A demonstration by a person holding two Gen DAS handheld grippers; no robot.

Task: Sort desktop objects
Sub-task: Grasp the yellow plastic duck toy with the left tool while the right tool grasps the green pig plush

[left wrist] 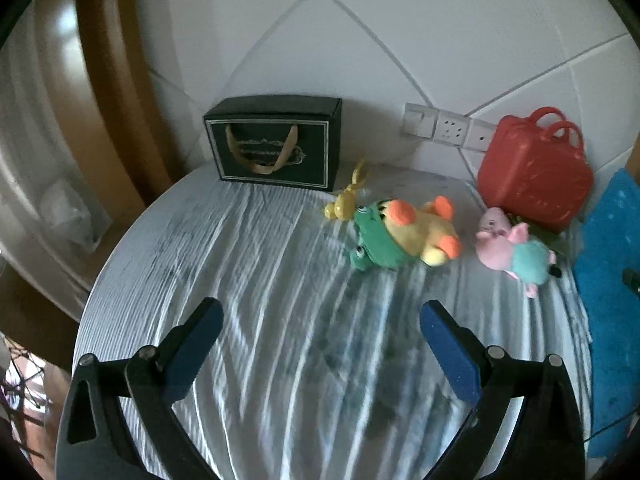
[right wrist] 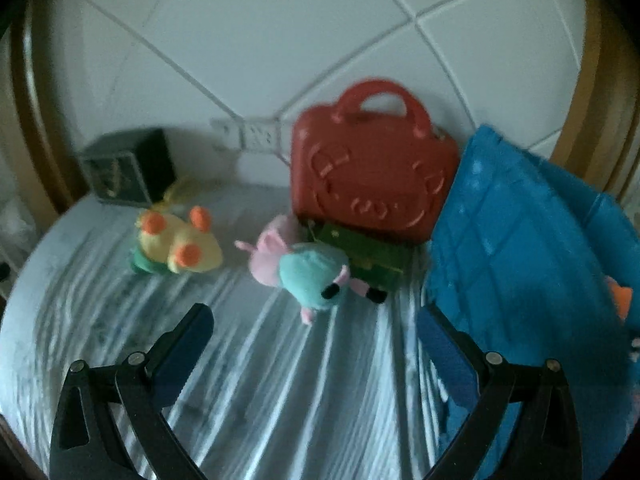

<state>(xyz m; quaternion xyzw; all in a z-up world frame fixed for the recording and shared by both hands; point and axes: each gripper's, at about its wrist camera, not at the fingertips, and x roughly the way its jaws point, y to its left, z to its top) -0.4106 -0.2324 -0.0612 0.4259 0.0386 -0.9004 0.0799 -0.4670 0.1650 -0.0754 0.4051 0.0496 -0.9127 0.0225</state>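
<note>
Plush toys lie on the wrinkled pale tablecloth (left wrist: pixel 280 280), both grippers empty above it.

The yellow-and-green plush duck (left wrist: pixel 404 236) lies on its side, long axis across the table, beside the pink-and-teal plush pig (right wrist: pixel 304 268) before the red plastic case (right wrist: pixel 372 172). The left gripper (left wrist: pixel 320 344) and right gripper (right wrist: pixel 316 348) stand wide apart, touching nothing.

Yellow-green duck plush (left wrist: pixel 404 236), pink pig plush (left wrist: pixel 512 246), both lying sideways

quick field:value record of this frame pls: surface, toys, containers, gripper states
surface: round table under a wrinkled white cloth
toys: yellow-green plush; pink pig plush; small yellow figure
containers: red case upright by the wall; black gift bag; blue fabric bin
left hand-held gripper: open, empty
right hand-held gripper: open, empty
</note>
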